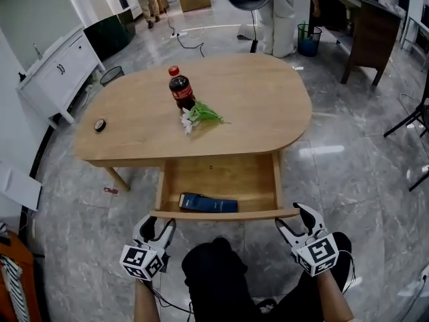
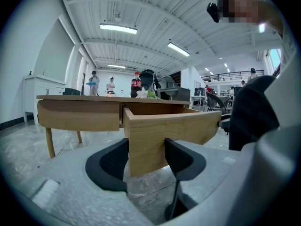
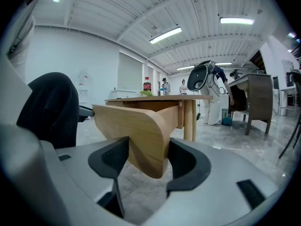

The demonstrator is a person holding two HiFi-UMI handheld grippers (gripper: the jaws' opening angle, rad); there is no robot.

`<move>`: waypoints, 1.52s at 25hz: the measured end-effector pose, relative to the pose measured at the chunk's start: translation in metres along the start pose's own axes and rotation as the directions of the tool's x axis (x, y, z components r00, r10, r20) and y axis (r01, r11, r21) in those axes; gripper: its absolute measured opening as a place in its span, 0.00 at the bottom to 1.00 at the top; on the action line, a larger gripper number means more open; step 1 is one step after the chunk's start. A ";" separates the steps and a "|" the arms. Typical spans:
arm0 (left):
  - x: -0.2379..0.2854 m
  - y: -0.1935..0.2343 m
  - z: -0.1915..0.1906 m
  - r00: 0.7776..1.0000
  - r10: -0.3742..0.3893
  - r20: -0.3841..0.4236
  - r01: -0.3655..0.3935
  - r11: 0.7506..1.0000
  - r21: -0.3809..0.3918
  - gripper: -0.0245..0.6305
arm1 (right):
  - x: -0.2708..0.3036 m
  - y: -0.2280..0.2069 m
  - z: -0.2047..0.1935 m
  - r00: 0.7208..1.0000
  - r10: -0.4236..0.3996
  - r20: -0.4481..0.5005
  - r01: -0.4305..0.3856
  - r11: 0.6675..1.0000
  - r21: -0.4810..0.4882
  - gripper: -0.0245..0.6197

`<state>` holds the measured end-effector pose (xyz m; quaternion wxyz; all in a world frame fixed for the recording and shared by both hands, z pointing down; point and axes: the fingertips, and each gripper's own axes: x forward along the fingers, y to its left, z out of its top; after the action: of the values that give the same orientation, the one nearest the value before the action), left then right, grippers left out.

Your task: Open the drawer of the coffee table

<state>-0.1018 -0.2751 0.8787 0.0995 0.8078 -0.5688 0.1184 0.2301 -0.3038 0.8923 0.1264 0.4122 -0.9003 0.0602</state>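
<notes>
The oval wooden coffee table [image 1: 261,106] has its drawer [image 1: 221,214] pulled out toward me, with a dark blue book [image 1: 208,203] lying inside. My left gripper [image 1: 159,227] grips the left end of the drawer front [image 2: 150,131], wood filling the gap between its black pads [image 2: 110,164]. At the right end of that same front panel [image 3: 141,126] sits my right gripper [image 1: 296,219], jaws closed against both faces of the board. In the left gripper view my left gripper [image 2: 146,157] looks along the panel's edge; my right gripper [image 3: 146,157] does the same in its own view.
On the tabletop stand a cola bottle [image 1: 181,89], a small bunch of flowers [image 1: 199,116] and a small black round object [image 1: 100,125]. A white cabinet [image 1: 60,69] is at the far left, a dark desk [image 1: 365,25] at the far right. My legs [image 1: 221,274] are between the grippers.
</notes>
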 end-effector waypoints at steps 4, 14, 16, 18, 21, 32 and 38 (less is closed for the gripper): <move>-0.008 -0.002 -0.004 1.000 -0.004 0.004 0.004 1.000 -0.001 0.39 | -0.006 0.007 -0.003 1.000 -0.001 -0.010 0.001 1.000 0.005 0.46; -0.007 -0.004 -0.027 1.000 -0.006 -0.031 0.006 1.000 0.007 0.40 | -0.004 0.013 -0.026 0.999 0.002 -0.045 -0.002 1.000 0.011 0.46; -0.006 -0.004 -0.026 1.000 -0.007 -0.022 0.008 1.000 0.010 0.40 | -0.004 0.012 -0.025 0.999 0.003 -0.040 -0.003 1.000 0.008 0.46; -0.007 -0.003 -0.026 1.000 -0.008 -0.017 0.009 1.000 0.012 0.40 | -0.004 0.012 -0.025 0.999 0.003 -0.033 -0.003 1.000 0.009 0.46; -0.006 -0.003 -0.025 1.000 -0.009 -0.005 0.009 1.000 0.012 0.40 | -0.004 0.011 -0.025 1.000 0.006 -0.019 -0.006 1.000 0.011 0.46; -0.007 -0.006 -0.028 1.000 -0.012 0.001 0.012 1.000 0.005 0.40 | -0.005 0.010 -0.025 1.000 0.017 -0.022 -0.016 1.000 0.016 0.46; -0.008 -0.006 -0.028 1.000 -0.010 -0.003 0.010 1.000 0.001 0.40 | -0.005 0.010 -0.025 1.000 0.015 -0.028 -0.014 1.000 0.012 0.46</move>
<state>-0.1009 -0.2576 0.9025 0.1004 0.8104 -0.5646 0.1196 0.2303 -0.2886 0.9151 0.1362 0.4054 -0.9011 0.0720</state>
